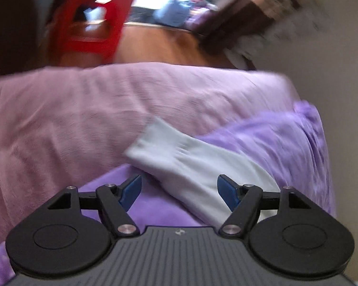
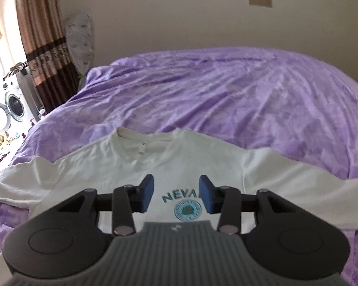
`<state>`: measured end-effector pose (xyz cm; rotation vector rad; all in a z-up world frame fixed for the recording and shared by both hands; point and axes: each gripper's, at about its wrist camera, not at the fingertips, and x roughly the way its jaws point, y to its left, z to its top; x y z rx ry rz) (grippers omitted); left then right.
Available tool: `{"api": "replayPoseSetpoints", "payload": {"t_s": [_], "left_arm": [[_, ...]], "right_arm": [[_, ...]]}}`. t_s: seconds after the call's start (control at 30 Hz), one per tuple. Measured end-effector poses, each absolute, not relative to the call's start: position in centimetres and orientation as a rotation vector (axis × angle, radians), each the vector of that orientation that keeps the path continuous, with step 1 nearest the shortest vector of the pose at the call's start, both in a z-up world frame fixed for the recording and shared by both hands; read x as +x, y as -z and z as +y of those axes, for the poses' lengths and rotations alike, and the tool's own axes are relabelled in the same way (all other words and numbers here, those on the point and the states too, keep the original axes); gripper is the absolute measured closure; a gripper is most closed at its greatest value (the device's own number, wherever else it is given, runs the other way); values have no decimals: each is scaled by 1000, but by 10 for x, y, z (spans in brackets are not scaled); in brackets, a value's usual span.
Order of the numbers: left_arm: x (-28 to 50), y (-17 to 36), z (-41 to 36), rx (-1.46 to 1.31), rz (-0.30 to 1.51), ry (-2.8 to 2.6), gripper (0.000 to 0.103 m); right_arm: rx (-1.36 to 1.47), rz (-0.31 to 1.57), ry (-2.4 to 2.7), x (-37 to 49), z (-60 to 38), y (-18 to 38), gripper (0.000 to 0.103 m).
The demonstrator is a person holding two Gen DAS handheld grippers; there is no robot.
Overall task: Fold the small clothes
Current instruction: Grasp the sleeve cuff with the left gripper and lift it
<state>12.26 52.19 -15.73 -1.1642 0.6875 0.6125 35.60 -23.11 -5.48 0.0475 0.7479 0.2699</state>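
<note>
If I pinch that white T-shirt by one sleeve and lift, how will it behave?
The white T-shirt lies flat and thin on the purple bedspread, so it will probably drape limply. It looks light. Its sleeve shows soft creases, so it will likely bunch between the left gripper fingers.

Pretty blurry shot. The left gripper has its blue-padded jaws spread wide, nothing between them, hovering over a white sleeve lying across a purple bedsheet. A pink blanket sits beyond it, and there's a red plastic stool on the wood floor behind.
</note>
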Motion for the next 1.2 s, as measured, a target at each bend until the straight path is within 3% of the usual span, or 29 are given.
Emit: {"api": "replayPoseSetpoints", "payload": {"t_s": [0.13,0.23,0.3,0.37,0.43,0.47,0.7,0.93,1.03,1.2], "left_arm": [[113,196,541,-1316,653,-657,20],[107,209,548,-1363,588,-686,22],[107,209,551,-1354,575,-711,40],[112,202,550,-1335,559,-676,71],[123,190,545,-1305,569,-611,92],[128,183,542,-1290,580,-602,95],[155,91,490,-992,492,-600,97],[218,-27,334,-536,428,-302,97],[245,-45,260,-405,459,-172,97],[289,-14,157,-236,561,-21,97]], "right_arm": [[-27,770,-259,358,-214,61,65],[-35,837,-247,364,-209,70,79],[-20,877,-236,369,-209,76,90],[-8,904,-240,371,-207,80,93],[-28,910,-253,369,-200,80,92],[-47,913,-258,368,-196,81,92],[-83,882,-338,350,-173,75,92],[7,918,-403,345,-163,59,91],[15,912,-394,341,-154,51,74],[50,906,-429,338,-147,42,74]]}}
